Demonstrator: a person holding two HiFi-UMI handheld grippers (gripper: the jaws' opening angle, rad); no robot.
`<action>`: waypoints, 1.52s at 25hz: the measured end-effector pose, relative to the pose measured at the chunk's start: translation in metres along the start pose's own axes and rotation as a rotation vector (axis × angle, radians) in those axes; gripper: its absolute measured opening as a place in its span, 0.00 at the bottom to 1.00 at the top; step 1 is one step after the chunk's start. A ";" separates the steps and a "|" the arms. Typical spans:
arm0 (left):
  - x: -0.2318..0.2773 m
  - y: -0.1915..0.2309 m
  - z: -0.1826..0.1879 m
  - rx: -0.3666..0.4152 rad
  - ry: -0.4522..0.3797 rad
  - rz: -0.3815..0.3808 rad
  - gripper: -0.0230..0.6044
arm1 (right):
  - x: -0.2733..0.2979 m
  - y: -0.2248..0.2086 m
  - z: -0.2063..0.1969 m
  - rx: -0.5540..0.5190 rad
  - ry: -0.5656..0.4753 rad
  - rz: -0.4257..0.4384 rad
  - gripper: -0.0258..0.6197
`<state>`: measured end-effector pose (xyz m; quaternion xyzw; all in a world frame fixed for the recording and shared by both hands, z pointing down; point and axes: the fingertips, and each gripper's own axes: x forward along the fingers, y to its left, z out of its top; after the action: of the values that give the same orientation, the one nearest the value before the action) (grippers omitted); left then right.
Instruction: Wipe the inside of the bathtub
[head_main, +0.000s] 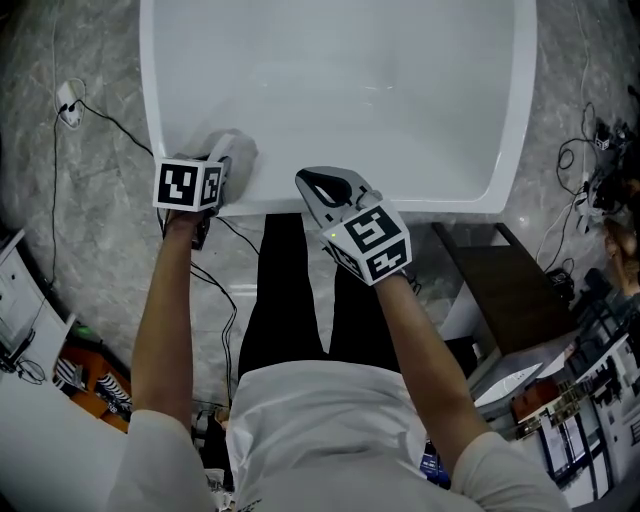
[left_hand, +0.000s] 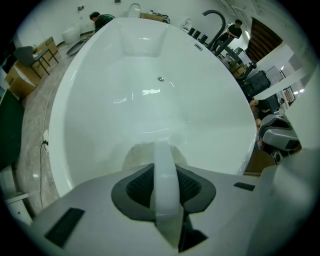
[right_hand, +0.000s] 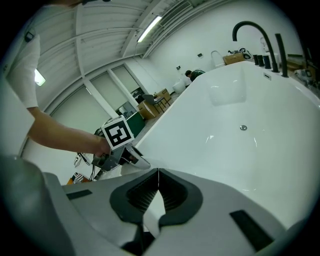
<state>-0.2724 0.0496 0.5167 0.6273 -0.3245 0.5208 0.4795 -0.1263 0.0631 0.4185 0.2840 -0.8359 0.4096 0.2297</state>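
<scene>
The white bathtub (head_main: 520, 120) fills the top of the head view, and its near rim lies just ahead of both grippers. My left gripper (head_main: 222, 160) reaches over the near left corner of the rim, shut on a pale cloth (head_main: 238, 150) that rests on the tub's inner wall. In the left gripper view the cloth (left_hand: 142, 152) bunches just beyond the jaws of the left gripper (left_hand: 165, 172). My right gripper (head_main: 322, 185) hovers at the near rim, shut and empty. In its own view the right gripper (right_hand: 158, 175) has its pads together, with the tub (right_hand: 235, 150) beyond it.
A drain (left_hand: 160, 79) sits on the tub's far wall, and a black faucet (right_hand: 250, 27) stands at the far end. Cables (head_main: 110, 120) run over the marble floor on the left. A brown cabinet (head_main: 515, 290) and clutter stand to the right. People work in the background.
</scene>
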 end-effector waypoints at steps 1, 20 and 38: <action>0.002 -0.002 0.001 0.001 -0.002 -0.004 0.19 | 0.001 -0.002 -0.002 -0.009 0.006 -0.005 0.07; 0.025 -0.056 0.019 0.049 0.008 -0.073 0.19 | -0.010 -0.040 -0.016 -0.031 0.067 -0.072 0.07; 0.043 -0.130 0.041 0.112 0.013 -0.111 0.19 | -0.056 -0.076 -0.030 -0.021 0.049 -0.110 0.07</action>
<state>-0.1303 0.0580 0.5246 0.6668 -0.2563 0.5149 0.4738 -0.0302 0.0652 0.4424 0.3169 -0.8176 0.3943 0.2751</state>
